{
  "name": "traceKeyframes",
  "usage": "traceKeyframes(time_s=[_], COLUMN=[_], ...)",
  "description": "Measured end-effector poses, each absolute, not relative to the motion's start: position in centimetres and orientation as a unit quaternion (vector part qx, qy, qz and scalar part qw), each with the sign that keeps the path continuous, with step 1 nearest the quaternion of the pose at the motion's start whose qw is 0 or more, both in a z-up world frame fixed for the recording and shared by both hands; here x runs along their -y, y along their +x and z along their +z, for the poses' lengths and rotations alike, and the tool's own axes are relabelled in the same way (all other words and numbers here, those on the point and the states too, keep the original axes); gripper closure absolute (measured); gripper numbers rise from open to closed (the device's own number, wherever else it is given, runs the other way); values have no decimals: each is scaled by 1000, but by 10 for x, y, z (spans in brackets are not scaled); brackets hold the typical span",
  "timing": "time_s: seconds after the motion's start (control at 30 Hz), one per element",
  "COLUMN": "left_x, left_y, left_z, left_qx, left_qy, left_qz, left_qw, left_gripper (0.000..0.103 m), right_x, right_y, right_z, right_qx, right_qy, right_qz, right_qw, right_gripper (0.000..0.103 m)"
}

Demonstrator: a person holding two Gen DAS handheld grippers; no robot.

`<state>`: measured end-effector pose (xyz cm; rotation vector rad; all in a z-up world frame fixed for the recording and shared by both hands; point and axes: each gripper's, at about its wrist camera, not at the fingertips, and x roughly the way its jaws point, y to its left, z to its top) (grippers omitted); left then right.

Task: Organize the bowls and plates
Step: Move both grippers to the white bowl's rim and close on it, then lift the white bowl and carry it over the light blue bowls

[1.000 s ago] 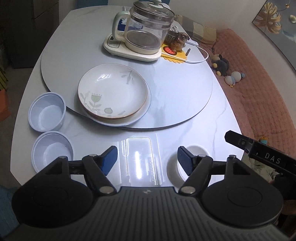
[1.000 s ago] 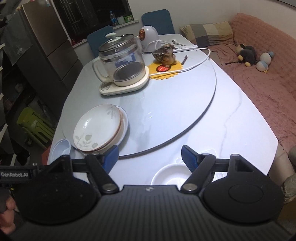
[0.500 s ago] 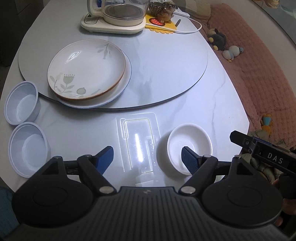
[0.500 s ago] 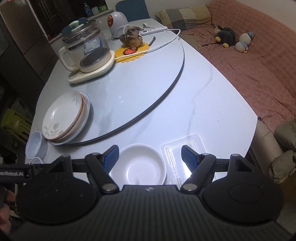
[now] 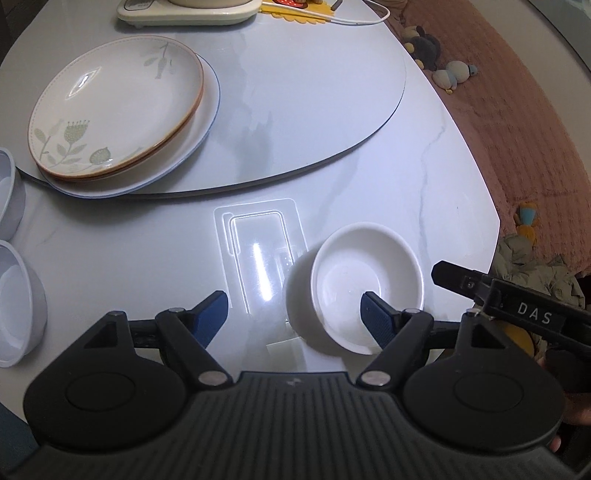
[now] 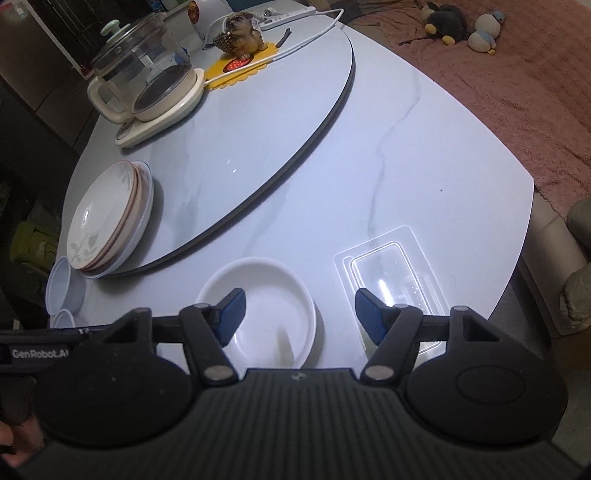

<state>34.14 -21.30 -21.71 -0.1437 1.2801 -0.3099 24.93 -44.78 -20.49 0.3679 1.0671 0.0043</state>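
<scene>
A small white bowl (image 5: 365,280) sits near the table's front edge; it also shows in the right wrist view (image 6: 269,295). My left gripper (image 5: 293,314) is open and empty, its right finger over the bowl. My right gripper (image 6: 299,312) is open and empty, its left finger over the bowl. A stack of plates (image 5: 114,110), a floral one on top, rests on the turntable's left edge and also shows in the right wrist view (image 6: 109,218). Two pale blue bowls (image 5: 16,302) (image 5: 7,192) stand at the far left.
A clear plastic tray (image 5: 262,254) lies flat beside the white bowl. A glass kettle on its base (image 6: 147,85), a dog figurine (image 6: 240,35) on a yellow mat and a white cable sit far back on the turntable (image 6: 295,122). A pink sofa (image 6: 517,74) lies right.
Both grippers have moved down and closer to the white bowl and tray, which now look larger and nearer the fingers. Nothing on the table has shifted.
</scene>
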Motion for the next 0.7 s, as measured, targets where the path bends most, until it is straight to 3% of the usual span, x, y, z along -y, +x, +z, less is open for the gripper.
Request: traceKeyframes(time_s=[0.17,0.43,0.7], left_x=[219,226,225], left_y=[348,353,353], left_z=[-235,-260,-271], left_qx=[-600,-605,-611], left_qy=[-90,-94,-100], left_qz=[-157,-167,-173], left_qw=[779,772,766], left_gripper=[36,60,67], right_x=[448,444,437], right_y=[257,264,262], right_z=[-220,-239,-247], right_qx=[-522,-534,-546], right_qy=[180,178,182], right_qz=[14,28,41], right_qw=[833,826,816], right_gripper=[61,73,87])
